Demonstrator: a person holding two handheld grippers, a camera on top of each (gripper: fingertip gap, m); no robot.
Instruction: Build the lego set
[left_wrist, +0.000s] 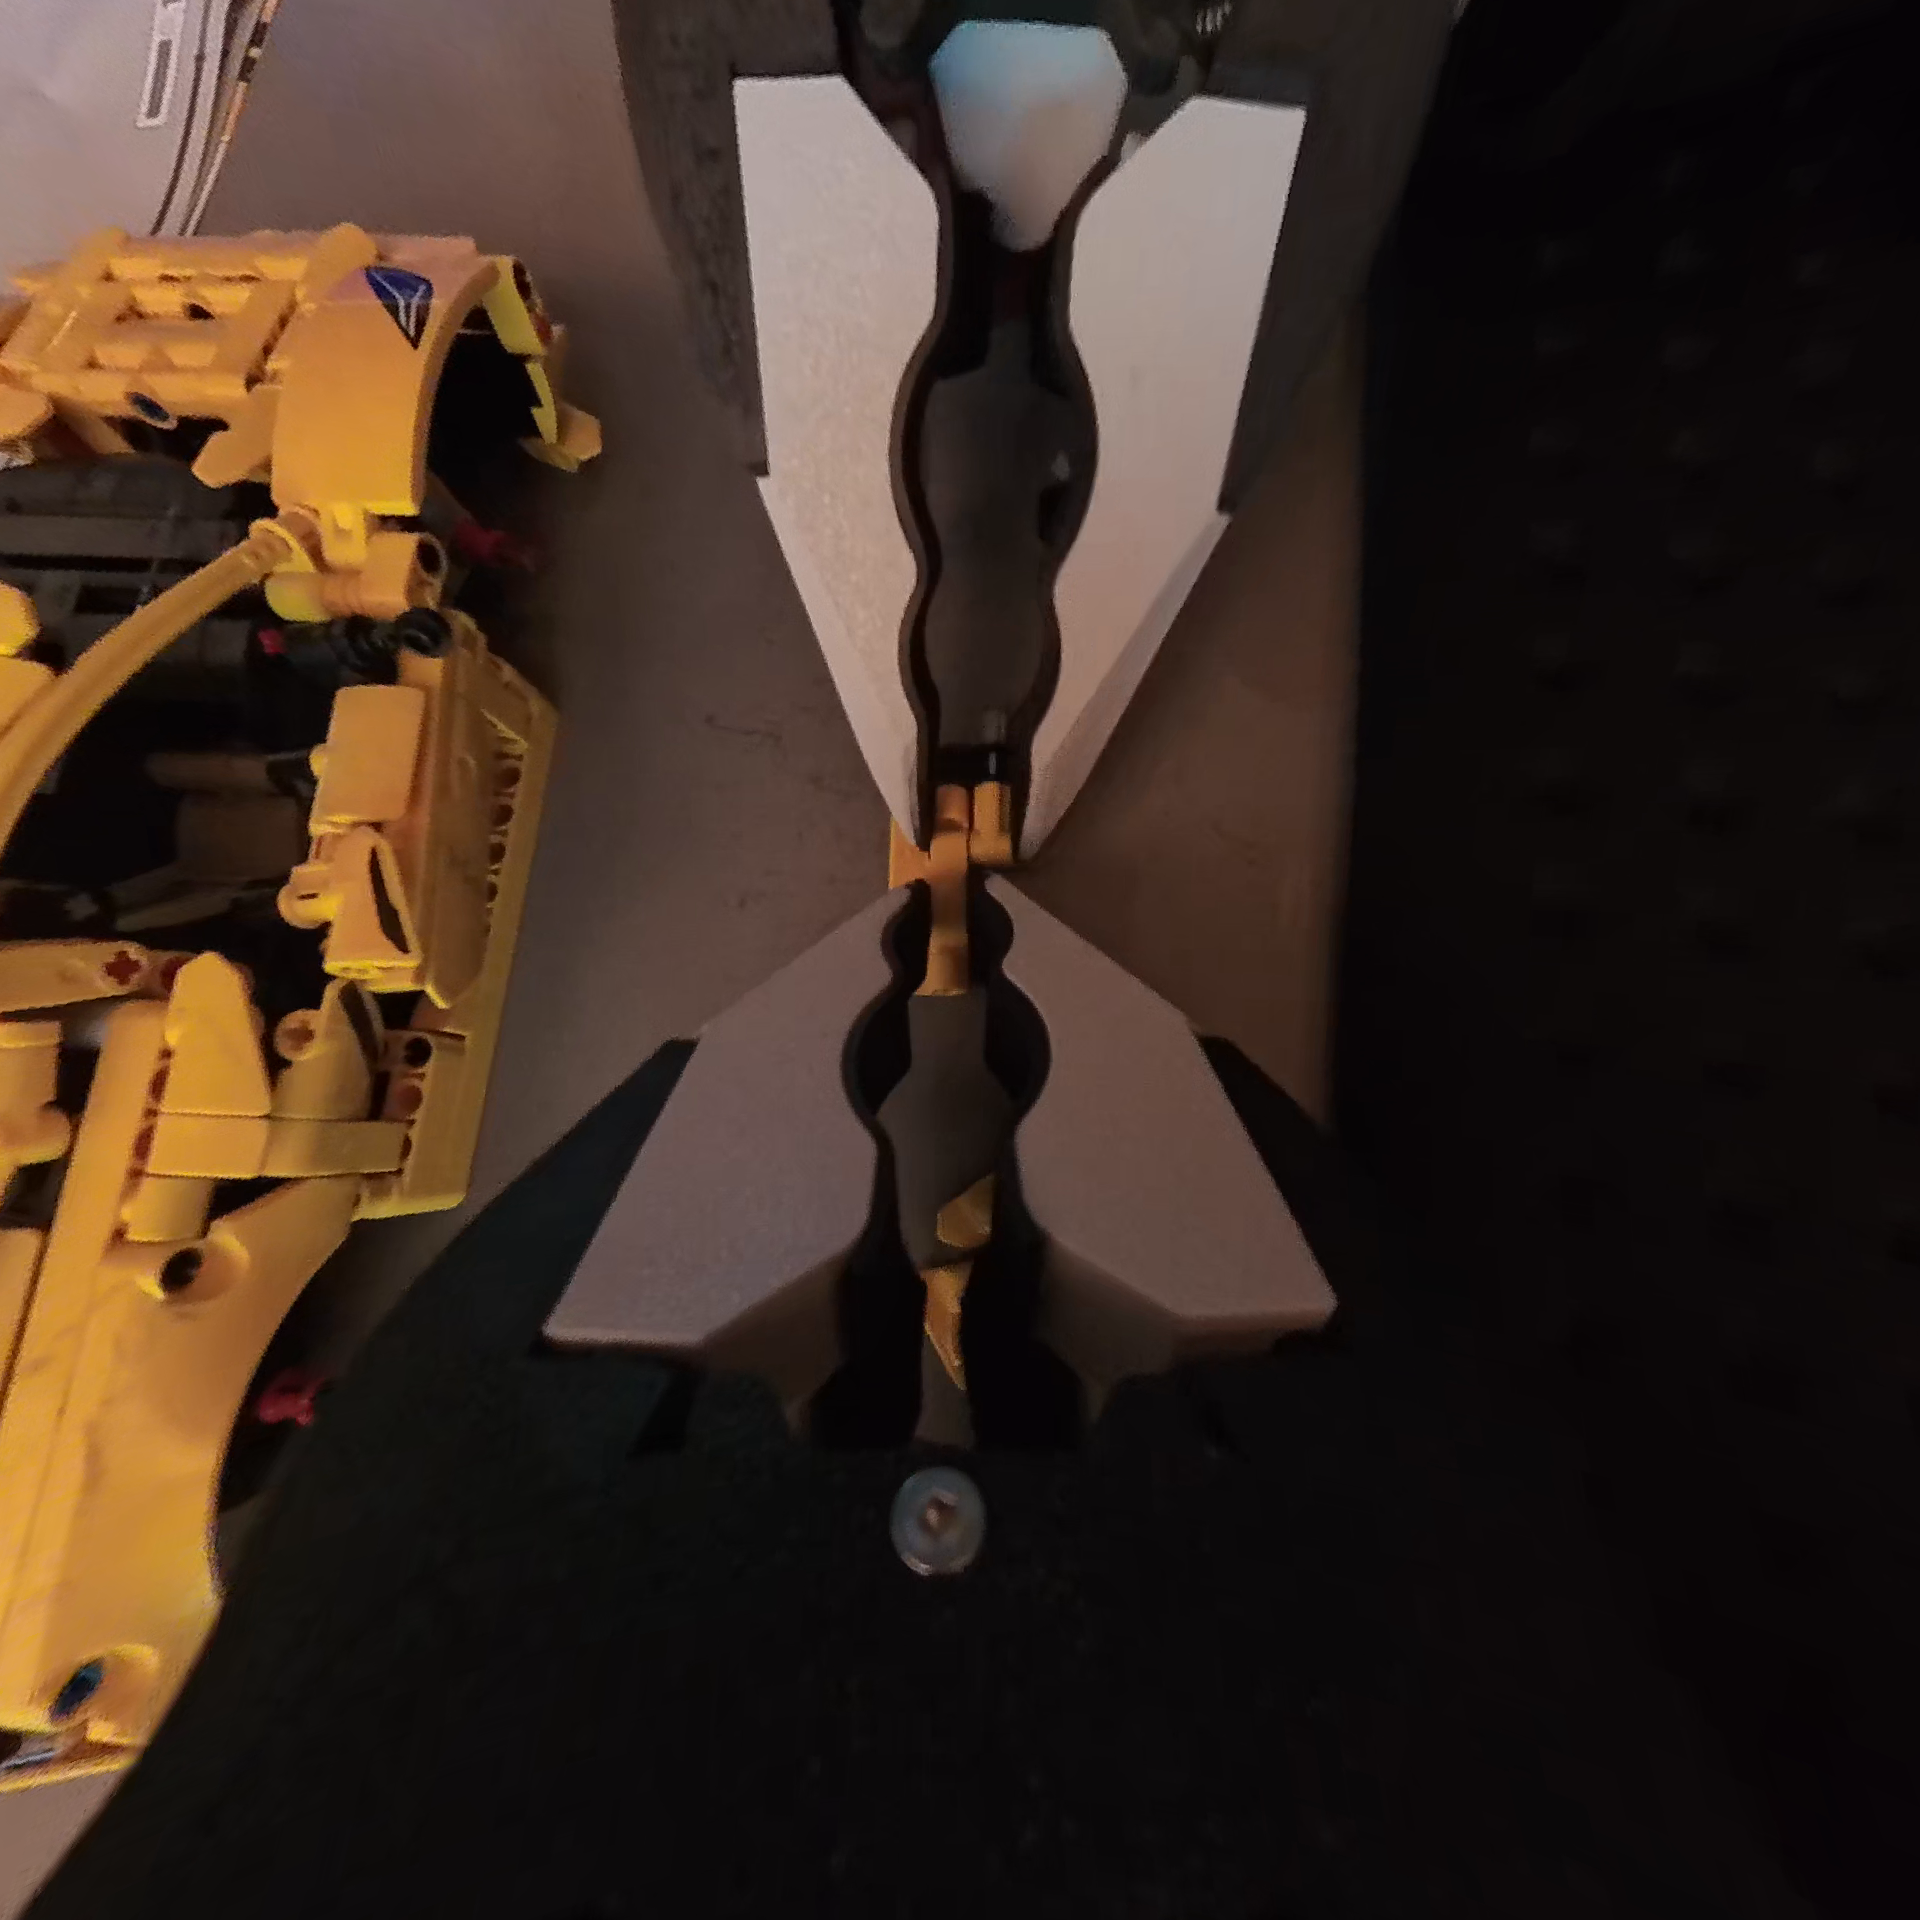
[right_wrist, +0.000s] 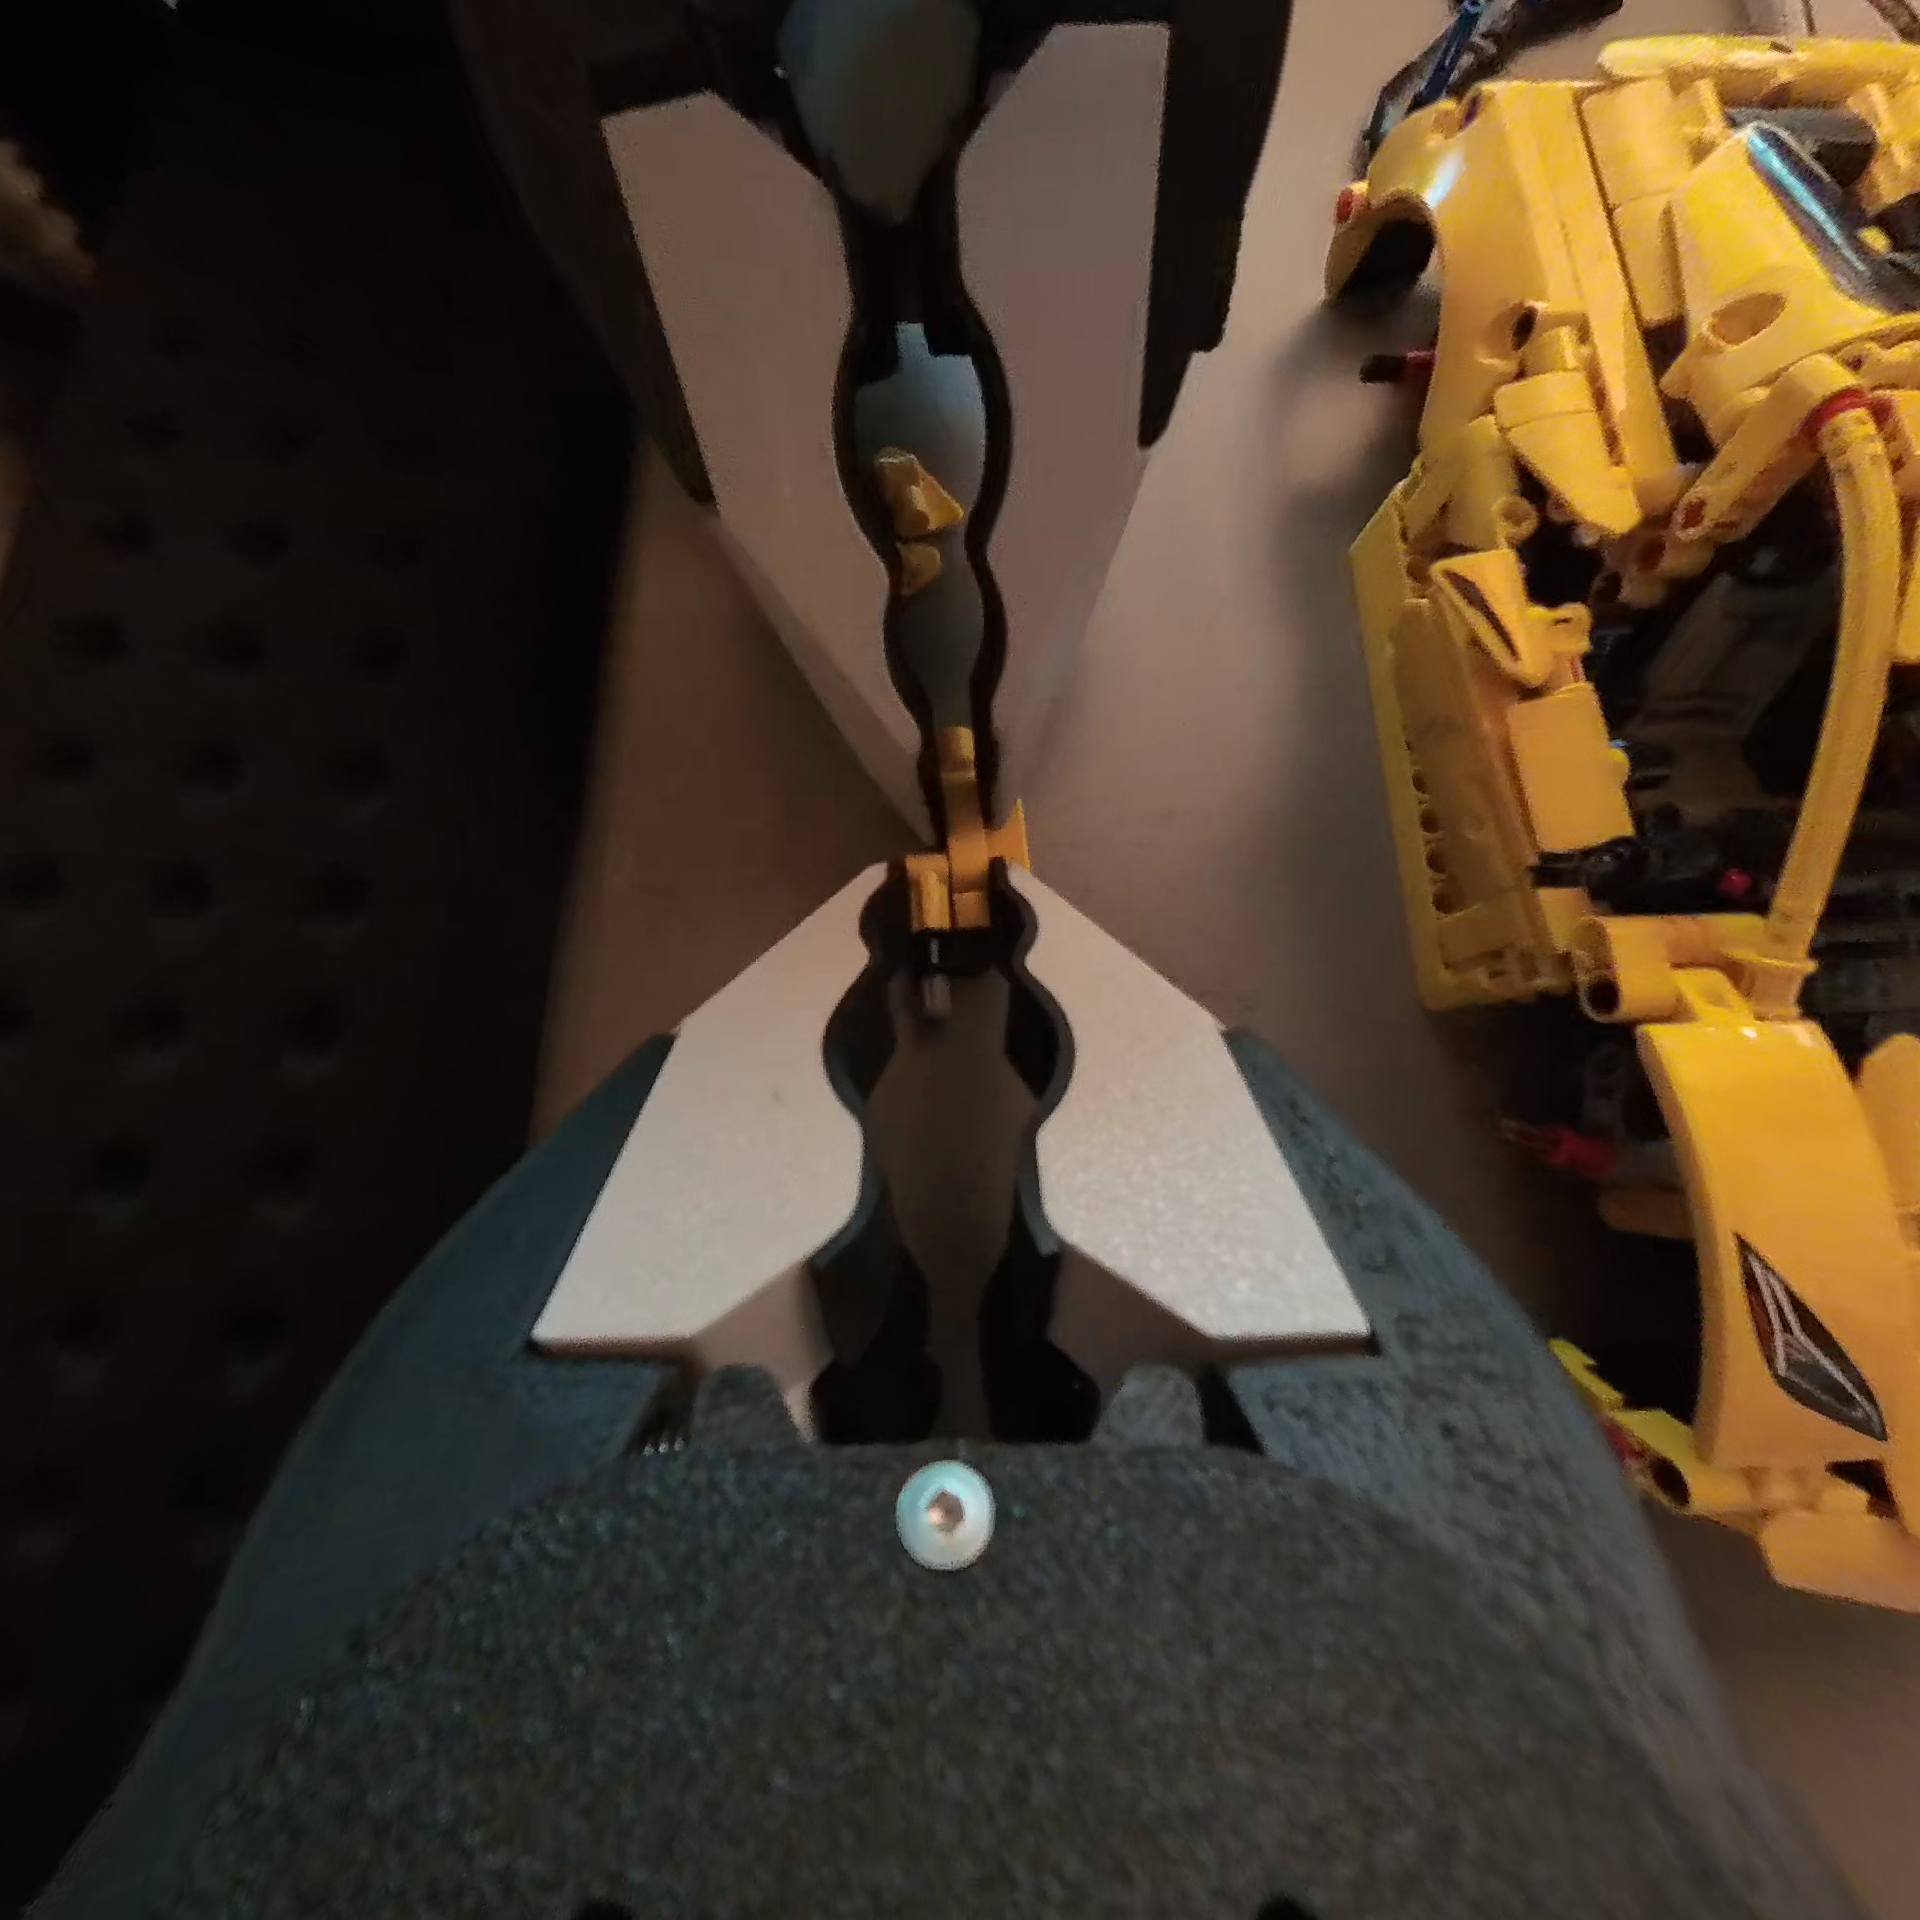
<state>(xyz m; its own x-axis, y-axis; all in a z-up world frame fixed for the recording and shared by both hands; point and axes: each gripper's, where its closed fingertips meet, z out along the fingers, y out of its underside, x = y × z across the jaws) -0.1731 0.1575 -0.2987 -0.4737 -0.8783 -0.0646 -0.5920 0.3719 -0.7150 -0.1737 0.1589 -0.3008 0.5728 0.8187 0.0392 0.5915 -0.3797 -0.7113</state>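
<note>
**Two grippers meet tip to tip over small yellow Lego pieces**

Left wrist view: Nearest the lens, a silver screw (left_wrist: 937, 1529) sits in the black body of the left gripper (left_wrist: 951, 914), whose pale fingers (left_wrist: 1143, 1174) are pressed in on a slim yellow piece (left_wrist: 948, 935). The piece's long axis runs straight along the fingers, pointing away from the camera; more yellow plastic (left_wrist: 961, 1278) shows deeper in the gap between them. The right gripper (left_wrist: 982, 821) comes in from the top of the frame, tips facing the left's, and it pinches a short yellow connector (left_wrist: 987, 816) with a black pin (left_wrist: 982, 756) behind it. The two yellow parts touch where the tips meet. On the pale table (left_wrist: 665, 623) to the left lies the partly built yellow car (left_wrist: 270, 831), lengthwise up the frame, carrying a dark blue triangular sticker (left_wrist: 400, 301). Printed paper (left_wrist: 135, 94) fills the top left corner; its writing is too blurred to read.

Right wrist view: A silver screw (right_wrist: 943, 1513) again sits closest, in the right gripper (right_wrist: 951, 894). Its fingers (right_wrist: 769, 1164) clamp the yellow connector (right_wrist: 940, 894), black pin (right_wrist: 935, 971) trailing toward the camera. Opposite, the left gripper (right_wrist: 961, 800) holds the slim piece (right_wrist: 961, 790), tilted slightly off the line of the fingers. The car (right_wrist: 1662, 727) lies to the right, a dark triangular sticker (right_wrist: 1808, 1340) on its curved panel. A dark perforated mat (right_wrist: 208, 727) borders the table on the left.
</note>
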